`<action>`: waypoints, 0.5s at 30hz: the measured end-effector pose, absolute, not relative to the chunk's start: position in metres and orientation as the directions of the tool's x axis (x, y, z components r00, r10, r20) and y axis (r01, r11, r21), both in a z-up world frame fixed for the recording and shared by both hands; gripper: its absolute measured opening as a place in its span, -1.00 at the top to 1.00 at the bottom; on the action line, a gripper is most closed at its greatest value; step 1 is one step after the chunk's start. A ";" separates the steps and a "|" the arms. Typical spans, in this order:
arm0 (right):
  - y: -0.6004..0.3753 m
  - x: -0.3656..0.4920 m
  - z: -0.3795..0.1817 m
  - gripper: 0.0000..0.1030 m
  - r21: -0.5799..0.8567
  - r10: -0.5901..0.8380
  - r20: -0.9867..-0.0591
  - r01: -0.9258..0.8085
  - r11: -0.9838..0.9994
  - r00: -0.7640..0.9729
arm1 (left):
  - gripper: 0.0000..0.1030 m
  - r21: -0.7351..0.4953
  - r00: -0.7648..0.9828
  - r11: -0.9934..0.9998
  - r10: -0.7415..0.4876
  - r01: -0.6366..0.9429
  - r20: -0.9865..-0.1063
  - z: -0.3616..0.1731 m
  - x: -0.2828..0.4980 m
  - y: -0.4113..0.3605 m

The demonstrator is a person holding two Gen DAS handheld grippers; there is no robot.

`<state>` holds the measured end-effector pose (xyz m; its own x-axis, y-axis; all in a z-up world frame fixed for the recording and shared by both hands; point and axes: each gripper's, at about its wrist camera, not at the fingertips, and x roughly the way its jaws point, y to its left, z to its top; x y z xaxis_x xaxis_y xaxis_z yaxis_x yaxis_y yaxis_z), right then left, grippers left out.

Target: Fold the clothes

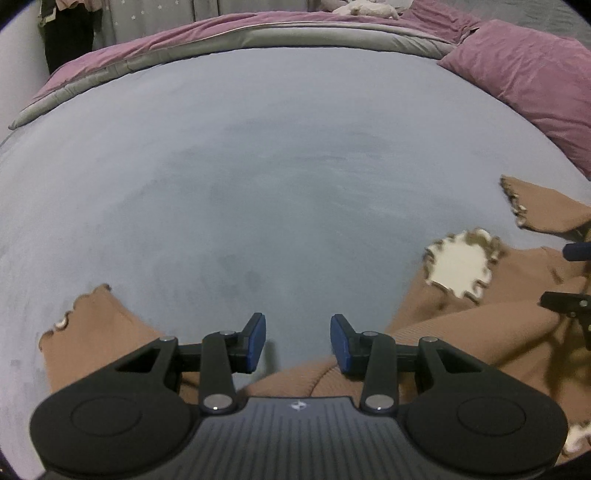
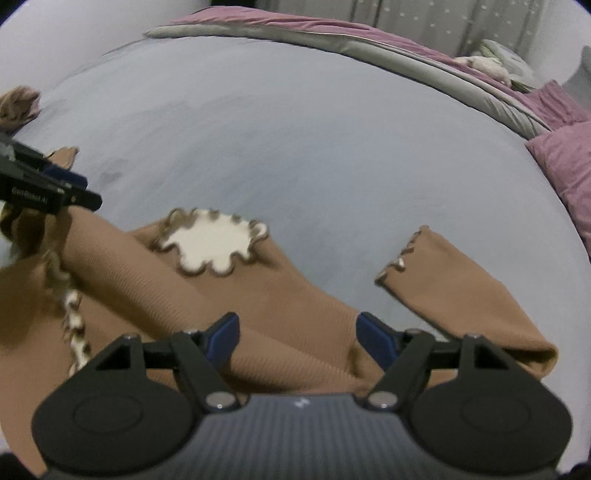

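Observation:
A brown ribbed top (image 1: pixel 461 332) (image 2: pixel 166 280) lies crumpled on the blue-grey bed sheet (image 1: pixel 258 166), its scalloped neck opening (image 1: pixel 461 264) (image 2: pixel 210 245) showing white inside. One frilled sleeve (image 1: pixel 92 325) reaches left and the other (image 2: pixel 461 288) reaches right. My left gripper (image 1: pixel 298 341) hovers open over the top's near edge, its blue pads apart with sheet and cloth showing in the gap. My right gripper (image 2: pixel 298 339) is open wider above a fold of the top, pressing on nothing. Each gripper also shows at the edge of the other's view (image 1: pixel 570 277) (image 2: pixel 83 190).
A purple duvet with grey lining (image 1: pixel 240 33) is bunched along the far side of the bed. A purple pillow (image 1: pixel 528 85) lies at the right. Another crumpled brown piece (image 2: pixel 18 103) sits at the far left. Bare sheet stretches beyond the top.

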<state>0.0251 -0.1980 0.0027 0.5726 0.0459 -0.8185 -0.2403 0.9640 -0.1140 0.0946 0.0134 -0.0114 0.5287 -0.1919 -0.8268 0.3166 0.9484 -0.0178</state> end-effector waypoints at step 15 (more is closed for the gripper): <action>-0.199 0.002 -0.005 -0.59 -0.115 0.071 -0.876 -0.349 0.930 0.476 | 0.22 -0.007 0.425 0.914 -0.195 0.406 -0.884 -0.018 0.043 0.022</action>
